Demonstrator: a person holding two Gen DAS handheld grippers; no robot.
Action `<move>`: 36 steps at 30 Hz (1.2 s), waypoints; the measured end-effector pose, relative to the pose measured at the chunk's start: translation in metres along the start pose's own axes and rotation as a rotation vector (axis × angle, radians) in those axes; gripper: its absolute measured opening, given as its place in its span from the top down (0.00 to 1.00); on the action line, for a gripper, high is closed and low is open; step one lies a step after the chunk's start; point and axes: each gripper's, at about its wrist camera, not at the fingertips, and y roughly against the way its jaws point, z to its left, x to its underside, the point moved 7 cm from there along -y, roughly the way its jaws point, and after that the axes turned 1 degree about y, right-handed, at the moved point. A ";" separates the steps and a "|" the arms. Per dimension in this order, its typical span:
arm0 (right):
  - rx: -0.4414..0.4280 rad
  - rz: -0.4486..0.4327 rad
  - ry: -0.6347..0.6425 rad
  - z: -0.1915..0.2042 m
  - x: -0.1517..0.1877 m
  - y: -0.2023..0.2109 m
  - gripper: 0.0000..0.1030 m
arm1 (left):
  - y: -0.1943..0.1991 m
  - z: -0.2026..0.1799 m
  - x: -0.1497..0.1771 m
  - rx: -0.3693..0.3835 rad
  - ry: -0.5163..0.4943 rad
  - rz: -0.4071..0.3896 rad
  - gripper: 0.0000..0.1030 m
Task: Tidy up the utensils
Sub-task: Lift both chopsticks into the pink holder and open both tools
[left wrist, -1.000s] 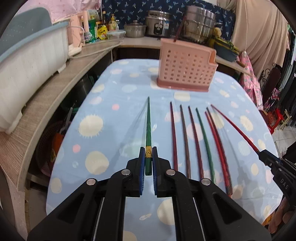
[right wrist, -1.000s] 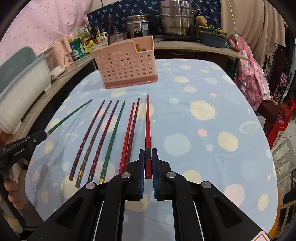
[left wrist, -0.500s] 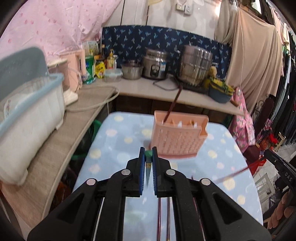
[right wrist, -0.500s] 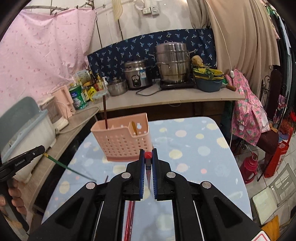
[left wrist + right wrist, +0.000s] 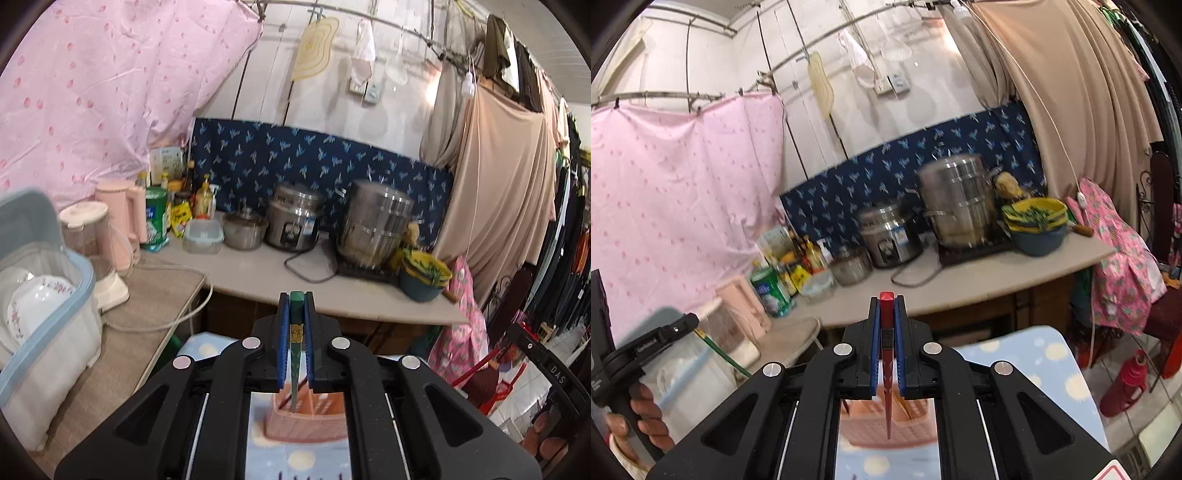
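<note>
Left tool (image 5: pixel 294 343) clamped on green chopstick (image 5: pixel 294 369), tip at 6 o'clock above pink utensil basket (image 5: pixel 306 421). Right tool (image 5: pixel 886 343) clamped on red chopstick (image 5: pixel 887 387), likewise over basket (image 5: pixel 886 424). Blurred view; compartment probably unclear. Risk: tips catch rim, tipping basket.

A pink curtain (image 5: pixel 92 92) hangs left of a white wall (image 5: pixel 399 110) with a navy patterned backsplash (image 5: pixel 314 162), above a beige counter (image 5: pixel 258 273) crowded with steel pots (image 5: pixel 373 221), while a tan drape (image 5: pixel 506 177) hangs at right.
</note>
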 end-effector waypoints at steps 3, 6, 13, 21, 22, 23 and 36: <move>-0.019 -0.014 0.003 0.011 -0.015 -0.020 0.93 | -0.012 -0.006 -0.015 0.005 0.000 -0.025 0.93; -0.025 0.002 0.007 0.017 -0.019 -0.042 0.93 | -0.030 -0.007 -0.018 -0.001 -0.001 -0.020 0.93; -0.018 0.108 0.006 0.014 0.016 -0.088 0.93 | -0.060 -0.003 0.009 -0.010 -0.007 0.047 0.93; 0.015 0.212 0.014 0.003 0.060 -0.119 0.93 | -0.094 0.008 0.048 -0.041 -0.014 0.130 0.93; 0.022 0.224 0.027 0.003 0.065 -0.122 0.93 | -0.097 0.009 0.051 -0.049 -0.019 0.139 0.93; 0.031 0.235 0.039 0.002 0.071 -0.124 0.92 | -0.101 0.011 0.056 -0.058 -0.020 0.152 0.93; 0.078 0.247 0.144 0.011 0.085 -0.107 0.73 | -0.087 0.016 0.070 -0.119 -0.054 0.144 0.66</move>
